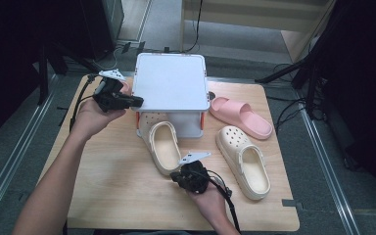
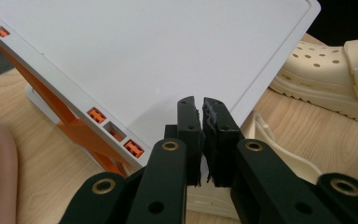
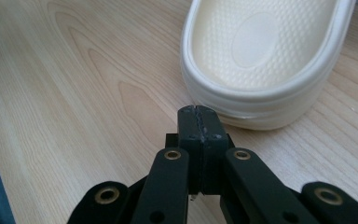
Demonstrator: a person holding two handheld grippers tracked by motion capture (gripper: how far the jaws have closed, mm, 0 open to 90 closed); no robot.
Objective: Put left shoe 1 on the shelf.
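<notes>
A white box (image 1: 186,126) stands at the back of the table with its flat white lid (image 1: 171,81) (image 2: 144,56) lifted. My left gripper (image 1: 138,101) (image 2: 201,105) is shut on the lid's left edge, level with it. A cream clog (image 1: 164,144) (image 3: 261,51) lies with its toe in the box and its heel toward me. My right gripper (image 1: 175,176) (image 3: 198,112) is shut with nothing in it, low over the wood just short of that heel.
A second cream clog (image 1: 245,161) (image 2: 326,74) lies to the right on the wooden table (image 1: 112,186). A pink slide (image 1: 242,116) lies behind it, beside the box. Orange hinge struts (image 2: 74,126) show under the lid. Black stands flank the table.
</notes>
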